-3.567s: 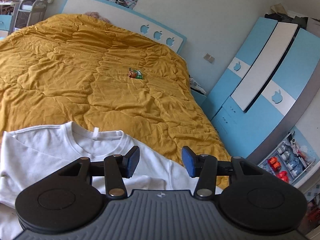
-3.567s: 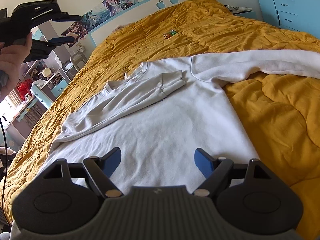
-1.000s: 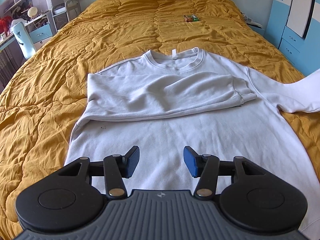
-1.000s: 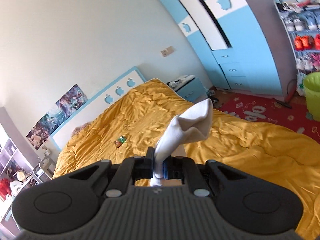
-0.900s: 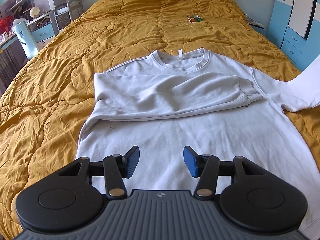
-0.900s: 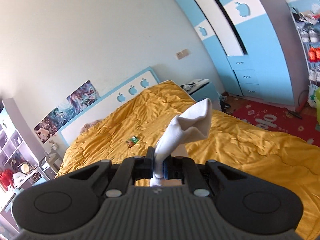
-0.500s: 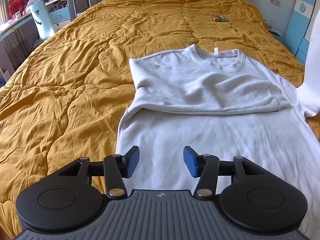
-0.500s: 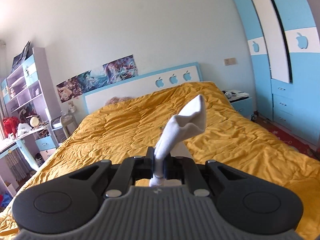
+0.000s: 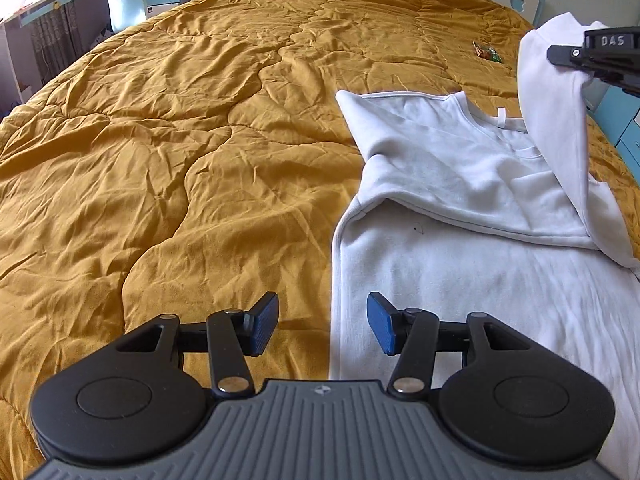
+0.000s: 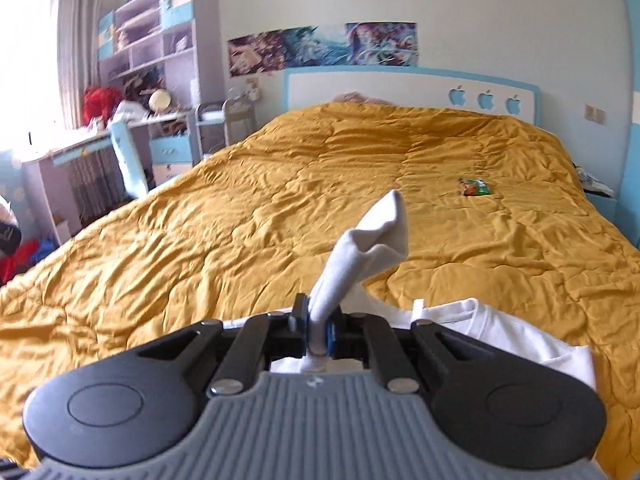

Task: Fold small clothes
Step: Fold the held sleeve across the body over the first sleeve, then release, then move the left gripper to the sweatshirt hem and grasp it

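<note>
While the right gripper [image 10: 318,330] stays clamped on the sleeve [image 9: 556,120], it should lay it flat across the shirt [image 9: 460,240] toward 9 o'clock, the left gripper [image 9: 323,328] open, empty.

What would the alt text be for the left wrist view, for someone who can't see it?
The open left gripper hovers over the side edge of a white sweatshirt spread on a mustard quilt. At upper right, the right gripper holds up one sleeve; the other lies folded across the chest.
</note>
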{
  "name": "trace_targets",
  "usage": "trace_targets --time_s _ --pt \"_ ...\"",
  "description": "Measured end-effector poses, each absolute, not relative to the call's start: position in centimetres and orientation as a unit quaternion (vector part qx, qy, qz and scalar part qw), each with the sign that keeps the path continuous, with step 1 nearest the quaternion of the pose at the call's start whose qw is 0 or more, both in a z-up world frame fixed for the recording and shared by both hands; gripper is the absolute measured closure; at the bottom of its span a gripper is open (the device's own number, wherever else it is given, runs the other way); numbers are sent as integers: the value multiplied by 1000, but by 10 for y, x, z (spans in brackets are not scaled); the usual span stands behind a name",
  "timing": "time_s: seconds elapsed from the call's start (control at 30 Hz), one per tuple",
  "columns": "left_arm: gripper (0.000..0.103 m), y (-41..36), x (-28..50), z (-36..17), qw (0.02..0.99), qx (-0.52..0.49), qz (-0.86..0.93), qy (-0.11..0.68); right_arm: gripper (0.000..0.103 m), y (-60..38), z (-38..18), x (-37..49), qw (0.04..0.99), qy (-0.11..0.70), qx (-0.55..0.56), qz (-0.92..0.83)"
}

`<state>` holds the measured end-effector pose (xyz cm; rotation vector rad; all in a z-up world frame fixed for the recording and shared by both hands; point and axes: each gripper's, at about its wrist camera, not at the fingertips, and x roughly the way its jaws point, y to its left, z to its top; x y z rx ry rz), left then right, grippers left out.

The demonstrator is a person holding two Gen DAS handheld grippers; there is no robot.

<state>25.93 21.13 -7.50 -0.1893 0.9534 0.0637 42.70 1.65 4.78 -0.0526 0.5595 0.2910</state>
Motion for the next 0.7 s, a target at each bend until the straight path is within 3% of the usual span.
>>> trace_targets --time_s 0.13,0.17,0.27,0.47,0.7 --pt "42 220 254 -71 889 -96 35 447 99 70 8 422 936 290 -106 167" --pt "42 223 253 -70 890 -99 36 443 93 79 2 422 932 297 -117 173" --pt "43 232 252 -71 890 -104 42 441 62 94 -14 417 916 315 -136 206" --pt "42 242 253 -79 883 -109 54 453 61 60 -3 397 918 319 -86 219" --pt "42 228 252 -85 887 -67 57 454 62 -55 37 349 936 318 -70 132"
